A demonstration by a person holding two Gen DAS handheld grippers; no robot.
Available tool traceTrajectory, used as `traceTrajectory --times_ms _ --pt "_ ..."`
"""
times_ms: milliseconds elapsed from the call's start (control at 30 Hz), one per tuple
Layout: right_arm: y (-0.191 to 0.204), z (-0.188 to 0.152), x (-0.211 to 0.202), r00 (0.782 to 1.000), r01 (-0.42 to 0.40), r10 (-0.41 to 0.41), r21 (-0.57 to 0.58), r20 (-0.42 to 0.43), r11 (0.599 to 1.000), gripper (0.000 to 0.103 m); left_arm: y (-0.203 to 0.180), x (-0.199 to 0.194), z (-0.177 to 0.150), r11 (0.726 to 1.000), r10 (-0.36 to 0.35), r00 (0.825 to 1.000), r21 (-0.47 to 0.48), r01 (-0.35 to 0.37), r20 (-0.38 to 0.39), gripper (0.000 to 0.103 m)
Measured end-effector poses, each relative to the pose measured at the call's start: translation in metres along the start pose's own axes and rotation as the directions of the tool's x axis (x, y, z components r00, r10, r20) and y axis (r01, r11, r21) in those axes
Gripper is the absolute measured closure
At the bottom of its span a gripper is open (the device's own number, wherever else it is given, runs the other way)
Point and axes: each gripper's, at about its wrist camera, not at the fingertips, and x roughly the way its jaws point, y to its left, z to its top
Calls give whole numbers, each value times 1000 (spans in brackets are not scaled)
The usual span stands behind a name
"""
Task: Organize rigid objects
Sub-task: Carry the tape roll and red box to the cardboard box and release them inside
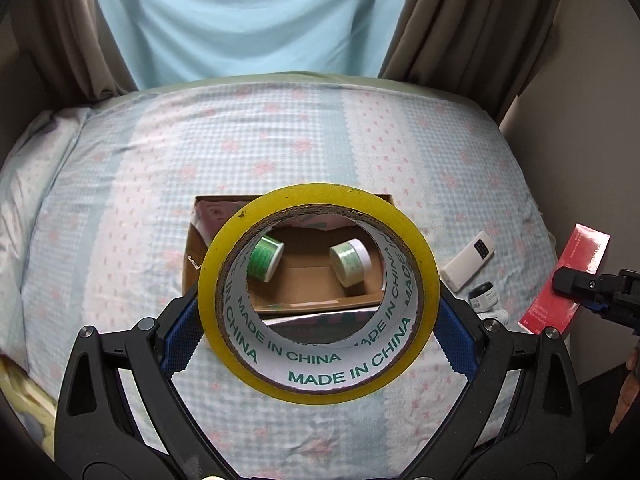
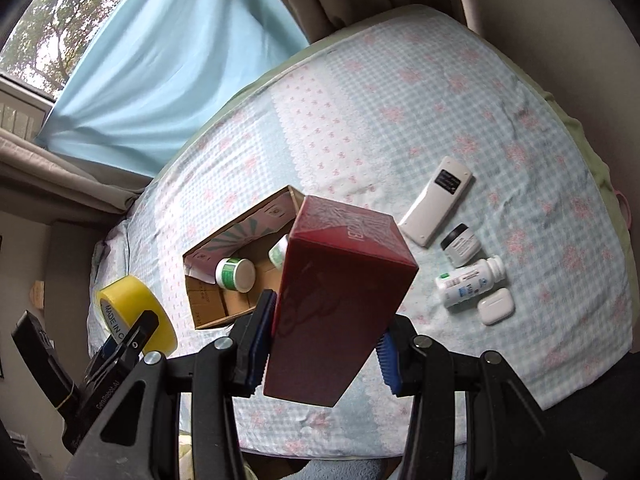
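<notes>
My left gripper (image 1: 318,312) is shut on a yellow tape roll (image 1: 420,268) and holds it upright above the bed, in front of an open cardboard box (image 1: 312,292). Two green-labelled jars (image 1: 264,258) lie inside the box. My right gripper (image 2: 322,344) is shut on a dark red box (image 2: 340,300) and holds it tilted above the bed, near the cardboard box (image 2: 208,312). The tape roll (image 2: 132,300) and left gripper show at the lower left of the right wrist view. The red box (image 1: 568,280) shows at the right of the left wrist view.
On the checked bedsheet (image 2: 400,100) right of the box lie a white remote (image 2: 436,204), a small dark-lidded jar (image 2: 460,242), a white bottle (image 2: 472,280) and a white earbud case (image 2: 496,306). Curtains (image 1: 252,20) hang behind the bed. A wall stands at the right.
</notes>
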Motion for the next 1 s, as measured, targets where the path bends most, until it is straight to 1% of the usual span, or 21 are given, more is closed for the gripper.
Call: traceTrajectory --times_ms 67,200,300,400,533,667,733,867,1000 --pt "22 -2 11 1000 -15 15 -10 -6 1000 61 22 4 3 1000 5 1000 7 -5 -10 6" --pt "65 3 36 1000 -19 18 -49 -21 999 61 59 15 12 999 10 1000 33 -9 -25 6" --pt "88 9 60 999 -21 19 -60 -43 998 61 80 31 18 999 10 999 51 -7 -50 6" --pt "106 17 86 998 -2 -4 -83 -69 997 61 94 52 22 997 4 996 71 2 -84 6" --pt "124 27 122 993 29 -44 -129 -114 991 61 101 84 21 995 9 992 101 4 -126 6" --pt "138 36 159 981 64 -99 -204 -165 977 61 104 117 19 992 12 984 128 10 -175 6" --pt "141 40 179 973 88 -135 -239 -189 967 61 102 134 17 988 25 980 154 5 -195 6" --pt "142 40 218 956 92 -166 -289 -243 953 61 97 165 9 981 54 968 196 -5 -244 6" --pt "138 37 251 936 108 -207 -327 -286 939 61 88 194 1 963 101 953 269 -21 -286 6"
